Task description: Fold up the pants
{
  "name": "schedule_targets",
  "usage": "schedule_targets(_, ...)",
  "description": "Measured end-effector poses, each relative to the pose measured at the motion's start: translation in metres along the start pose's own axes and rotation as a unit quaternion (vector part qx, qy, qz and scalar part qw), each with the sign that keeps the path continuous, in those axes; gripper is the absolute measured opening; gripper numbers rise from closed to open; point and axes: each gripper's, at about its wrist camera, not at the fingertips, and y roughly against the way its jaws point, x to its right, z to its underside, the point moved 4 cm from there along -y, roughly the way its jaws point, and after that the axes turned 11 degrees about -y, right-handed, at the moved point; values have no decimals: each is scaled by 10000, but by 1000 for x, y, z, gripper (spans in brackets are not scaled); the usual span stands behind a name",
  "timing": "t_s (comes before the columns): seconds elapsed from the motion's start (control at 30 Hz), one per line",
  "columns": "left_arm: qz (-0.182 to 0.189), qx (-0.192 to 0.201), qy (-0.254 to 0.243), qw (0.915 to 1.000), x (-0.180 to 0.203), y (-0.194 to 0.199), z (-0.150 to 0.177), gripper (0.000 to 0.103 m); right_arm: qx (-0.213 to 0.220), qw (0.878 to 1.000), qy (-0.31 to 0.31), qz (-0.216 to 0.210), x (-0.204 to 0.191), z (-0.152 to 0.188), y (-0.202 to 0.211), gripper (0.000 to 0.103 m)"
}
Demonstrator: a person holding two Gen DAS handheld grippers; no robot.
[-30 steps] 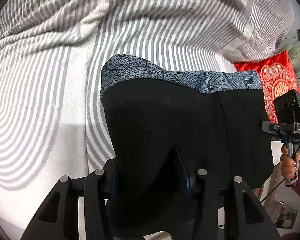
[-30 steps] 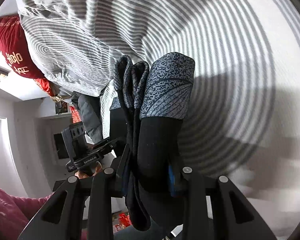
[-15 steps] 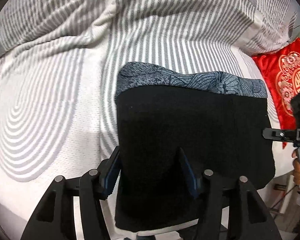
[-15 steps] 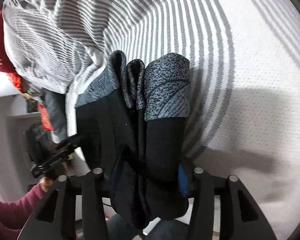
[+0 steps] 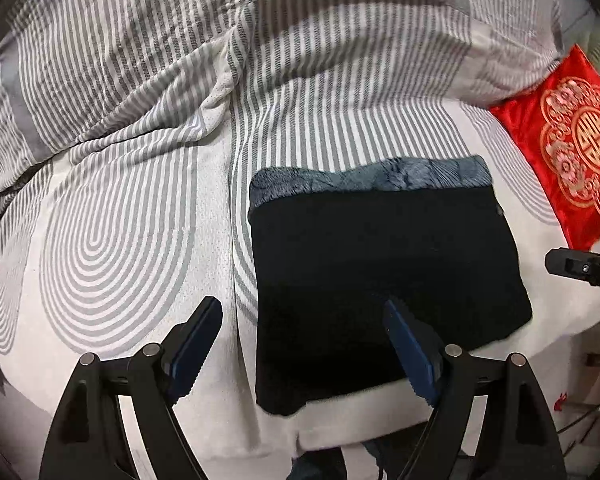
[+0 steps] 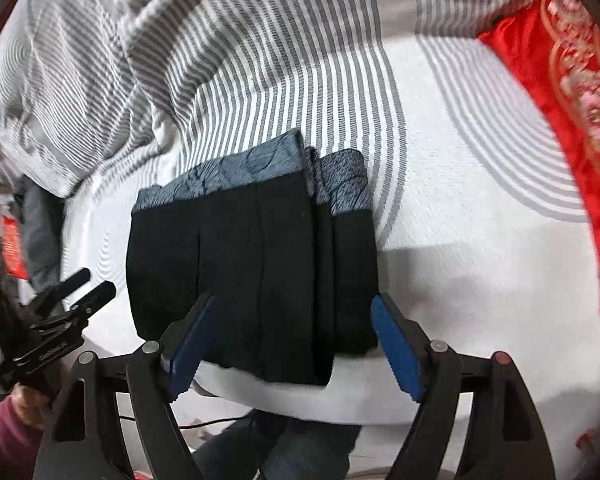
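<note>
Pants: black folded pants [image 5: 384, 264] with a blue-grey patterned waistband lie flat near the front edge of the bed.
Left gripper [image 5: 300, 344]: jaws spread wide, nothing held, right finger over the fabric.
Right gripper [image 6: 294, 340]: jaws spread, empty; contact unclear through blur.
Bed: white bedsheet with grey curved stripes [image 5: 112, 248].
Beside: red embroidered cushion [image 5: 572, 148].
</note>
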Motion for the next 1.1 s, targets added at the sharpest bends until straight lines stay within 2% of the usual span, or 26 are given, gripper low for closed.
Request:
schedule_targets(0.03, 4, -59, -14, 10000, 1, 3, 4, 101, 58, 9999, 30, 90, -6, 6, 4, 84)
schedule_targets(0.1, -65, -9, -28, 10000, 4, 10, 9, 103, 136, 9995, 84, 281, -17, 19, 11, 88)
schedule_targets(0.17, -199, 4, -65, 9998, 5, 19, 16, 103, 207, 9986, 164, 453, -28, 32, 16, 100)
schedule_targets(0.2, -258, -20, -47, 9997, 6, 23, 19, 103, 255, 9979, 194, 561, -33, 39, 19, 103)
schedule_targets(0.27, -277, -41, 17, 9996, 6, 30, 26, 103, 332, 9963, 195, 767, -42, 53, 25, 103)
schedule_targets(0.67, -267, -36, -47, 9996, 17, 65, 58, 103, 478, 9933, 79, 1045, -62, 96, 45, 102)
schedule_targets(1.1, -277, -56, -74, 9996, 17, 85, 66, 103, 512, 9926, 114, 1094, -72, 111, 61, 102)
